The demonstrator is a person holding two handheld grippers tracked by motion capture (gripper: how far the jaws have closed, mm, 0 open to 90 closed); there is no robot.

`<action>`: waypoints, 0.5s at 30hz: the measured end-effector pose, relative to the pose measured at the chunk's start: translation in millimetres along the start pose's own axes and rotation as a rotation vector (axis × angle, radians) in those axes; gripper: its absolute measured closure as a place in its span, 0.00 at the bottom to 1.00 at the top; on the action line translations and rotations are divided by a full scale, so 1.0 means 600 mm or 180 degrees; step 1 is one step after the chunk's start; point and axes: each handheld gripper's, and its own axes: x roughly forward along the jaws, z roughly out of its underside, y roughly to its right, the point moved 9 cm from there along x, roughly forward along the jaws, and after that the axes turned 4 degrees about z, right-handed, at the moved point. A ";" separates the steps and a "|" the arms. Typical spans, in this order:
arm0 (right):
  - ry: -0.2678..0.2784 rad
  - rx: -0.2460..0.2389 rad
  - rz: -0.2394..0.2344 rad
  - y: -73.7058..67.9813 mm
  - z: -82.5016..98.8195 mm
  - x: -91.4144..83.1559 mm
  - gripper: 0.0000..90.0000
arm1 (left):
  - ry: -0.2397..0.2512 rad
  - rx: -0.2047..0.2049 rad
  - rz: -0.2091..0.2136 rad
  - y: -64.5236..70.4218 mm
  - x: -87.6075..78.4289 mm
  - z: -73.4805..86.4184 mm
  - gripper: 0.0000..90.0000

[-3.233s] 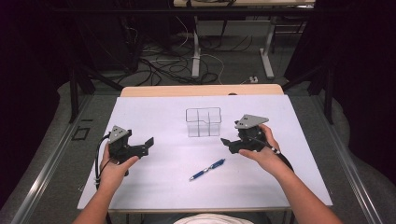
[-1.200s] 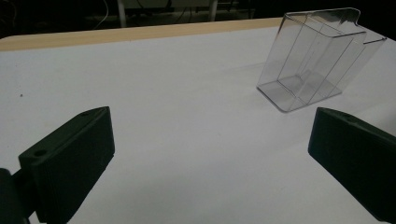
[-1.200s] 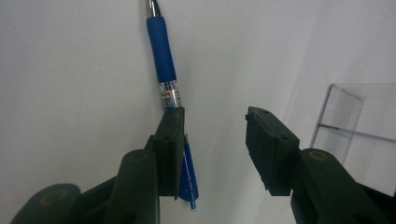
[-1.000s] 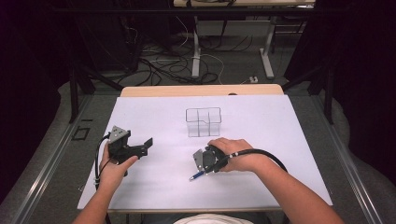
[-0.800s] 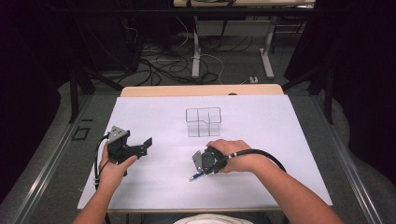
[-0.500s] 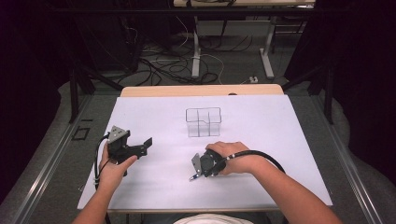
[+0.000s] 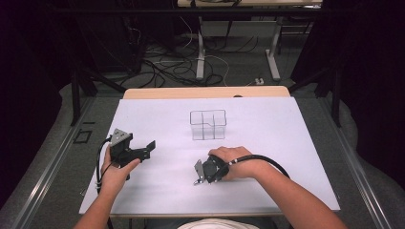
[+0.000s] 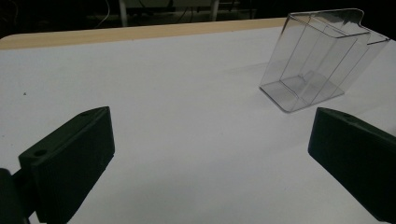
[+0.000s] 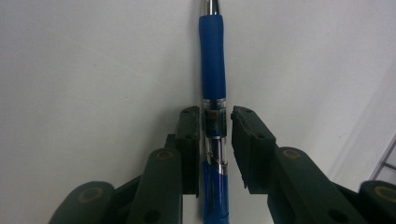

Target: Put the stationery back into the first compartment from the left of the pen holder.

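Note:
A blue pen (image 9: 212,70) lies on the white table (image 7: 267,143). My right gripper (image 9: 214,116) points down over it, its jaws straddling the barrel just below the blue grip. The jaws have just been closing; one pad is at the barrel and a thin gap shows at the other. In the high view the right gripper (image 7: 199,177) sits near the table's front centre under the person's hand. My left gripper (image 7: 147,150) rests at the left with its jaws wide open and nothing between them, facing a clear plastic box (image 8: 317,60).
The clear divided box (image 7: 207,125) stands at the table's middle, beyond both grippers. A wooden strip (image 7: 205,92) runs along the far edge. Cables and desk legs lie on the floor beyond.
Since the earliest frame my right gripper has come from beside the box down onto the pen. Over the last second it has shifted slightly. The left gripper has stayed put.

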 end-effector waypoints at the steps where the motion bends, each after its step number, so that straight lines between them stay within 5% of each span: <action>1: -0.0035 -0.0032 -0.0025 -0.001 0.001 0.000 0.81 | 0.0001 0.0000 0.0003 0.000 0.000 0.000 0.01; 10: -0.0029 -0.0133 0.0045 0.001 0.000 0.005 0.88 | 0.0006 -0.0011 0.0005 0.000 0.000 0.000 0.01; 12: -0.0091 -0.0189 -0.0065 -0.002 0.002 0.002 0.88 | 0.0004 -0.0010 0.0004 0.000 0.000 0.000 0.01; 14: -0.0033 -0.0192 0.0082 0.001 -0.001 0.004 0.88 | 0.0000 -0.0008 0.0005 0.000 0.000 0.000 0.01; 15: -0.0064 -0.0187 0.0007 -0.001 0.000 0.002 0.88 | -0.0002 -0.0009 0.0004 0.000 0.001 0.000 0.01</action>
